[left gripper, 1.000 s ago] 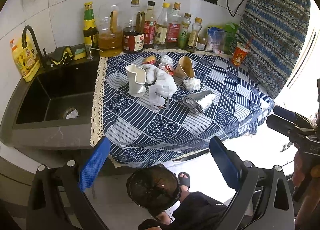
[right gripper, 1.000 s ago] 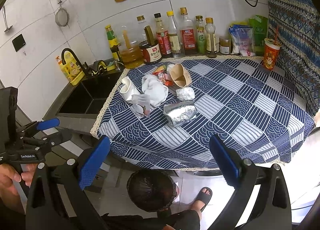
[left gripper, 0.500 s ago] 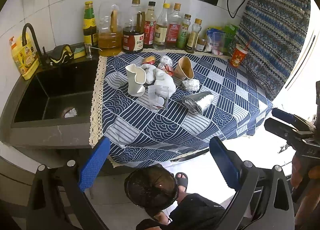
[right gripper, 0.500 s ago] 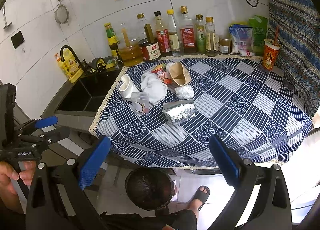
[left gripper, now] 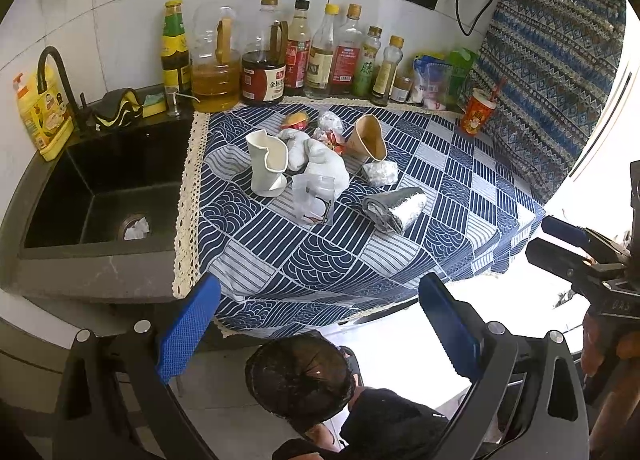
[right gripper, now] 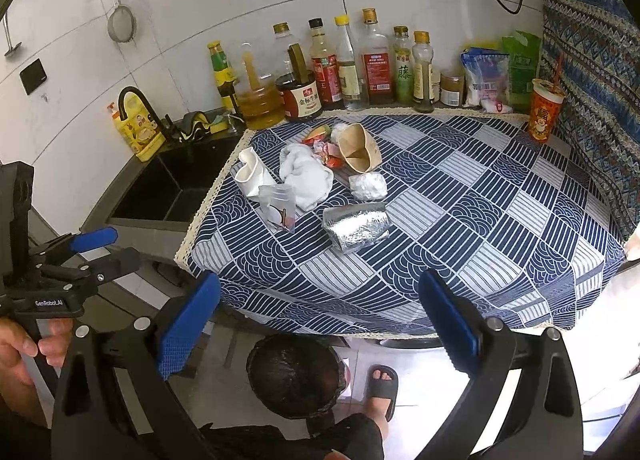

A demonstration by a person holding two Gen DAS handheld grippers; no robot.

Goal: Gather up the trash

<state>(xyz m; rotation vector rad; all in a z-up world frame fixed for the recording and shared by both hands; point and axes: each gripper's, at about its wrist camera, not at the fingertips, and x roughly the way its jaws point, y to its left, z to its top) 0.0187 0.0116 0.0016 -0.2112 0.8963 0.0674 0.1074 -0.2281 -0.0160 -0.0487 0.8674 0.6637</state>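
Jaws: both pairs spread wide, blue textured pads gripping nothing. Left gripper [left gripper: 320,324] and right gripper [right gripper: 320,324] hang off the near edge of the blue-and-white patterned tablecloth [right gripper: 460,219], above a black mesh waste basket [right gripper: 296,374] on the tiled floor.

Trash, clustered mid-cloth:
- crumpled silver foil bag [right gripper: 356,225], nearest, lying flat;
- dented clear plastic cup [right gripper: 278,207], upright;
- crushed white paper cup [right gripper: 252,175];
- bunched white soft tissue [right gripper: 306,173];
- tan paper cup [right gripper: 358,147], tipped on its side;
- small wrinkled foil ball [right gripper: 368,185];
- red-orange snack wrappers [right gripper: 324,143], partly hidden.

Behind: a row of glass and plastic condiment bottles [right gripper: 340,67]; a black sink [left gripper: 100,187] left of the cloth.
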